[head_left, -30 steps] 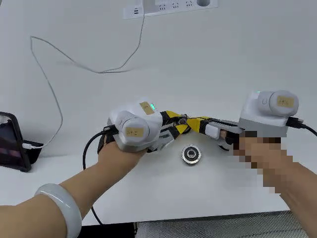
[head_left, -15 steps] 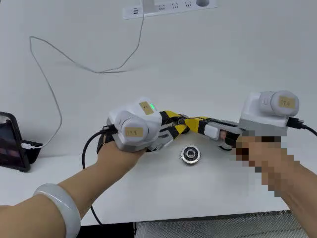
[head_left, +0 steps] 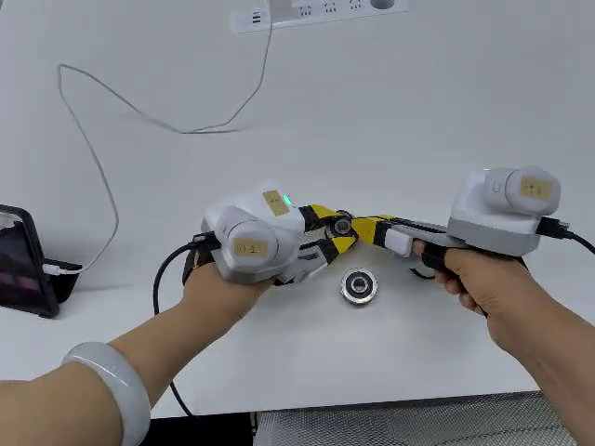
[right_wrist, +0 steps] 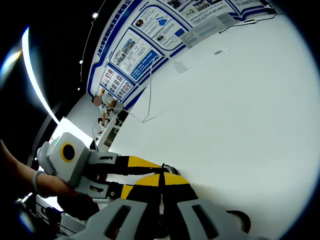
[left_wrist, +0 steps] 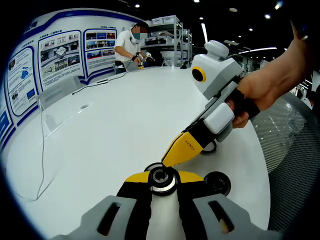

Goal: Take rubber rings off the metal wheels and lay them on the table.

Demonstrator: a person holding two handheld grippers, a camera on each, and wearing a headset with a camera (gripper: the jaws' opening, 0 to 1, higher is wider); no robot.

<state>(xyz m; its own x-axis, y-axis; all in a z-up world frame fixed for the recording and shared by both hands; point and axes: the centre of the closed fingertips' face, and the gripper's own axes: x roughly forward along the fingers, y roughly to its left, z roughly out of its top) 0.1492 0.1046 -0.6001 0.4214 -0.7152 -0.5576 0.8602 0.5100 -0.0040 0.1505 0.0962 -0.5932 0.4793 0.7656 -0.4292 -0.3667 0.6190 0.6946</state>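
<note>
Left claw [left_wrist: 162, 176] is clamped on a small metal wheel [left_wrist: 162, 181], held up above the counter [head_left: 390, 121]. My right claw [left_wrist: 172, 155] has its jaws pressed together with the tips at that wheel's rim, though I cannot tell whether they have nipped the rubber ring. I judge this the peeling step: next the right must draw away from the wheel while the left holds firm. That wheel shows a shiny hub and dark band; a second wheel [head_left: 359, 286] lies just below it.

A white cable [head_left: 191, 133] links the power strip [head_left: 316, 13] to, perhaps, a phone [head_left: 20, 269].
</note>
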